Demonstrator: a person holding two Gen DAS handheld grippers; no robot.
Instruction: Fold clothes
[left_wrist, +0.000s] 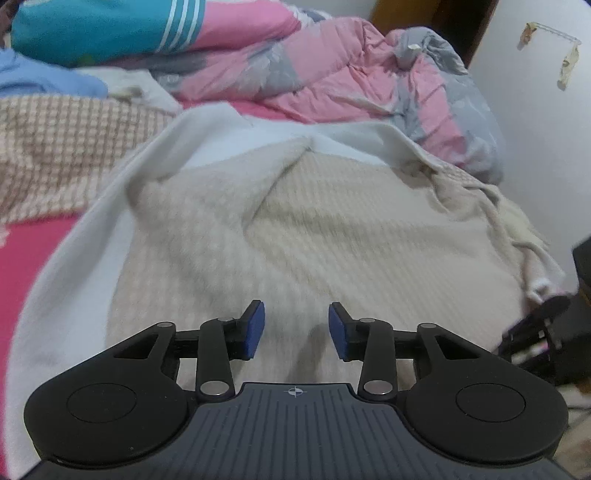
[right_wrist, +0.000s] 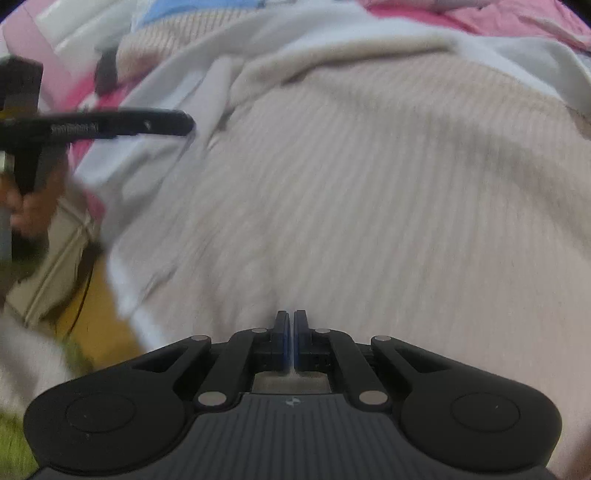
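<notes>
Looking through the left wrist view: a cream ribbed garment (left_wrist: 314, 229) lies spread on the bed, over a white fleece layer (left_wrist: 92, 229) whose margin shows along its left and far sides. The garment is not flat: creases run to a pinch at its far edge, and its right side is bunched toward the right edge of the bed, with a cord or cuff trailing there. No neat folded stack of this piece is visible; I judge it partly arranged at most, and the frame fits either a laying-out or a mid-fold stage. The left gripper (left_wrist: 296, 328) hovers above the near part of the garment, fingers well apart, nothing between the blue pads (left_wrist: 255, 328); whether it touches the cloth cannot be told. Beyond, a pink-and-grey quilt (left_wrist: 369, 74) is heaped at the far side of the bed, a checked cloth (left_wrist: 66, 147) lies at far left, and the pink bed sheet (left_wrist: 22, 258) shows at left. Right wrist view (blurred): the same garment (right_wrist: 351, 184) fills the frame, ribs running away from the camera. The right gripper (right_wrist: 291, 341) has its fingers together with only a slit between; pale cloth shows just behind the pads, but whether fabric is pinched I cannot tell. The other gripper's black body (right_wrist: 110, 123) sits at the left, over the garment's left edge.
</notes>
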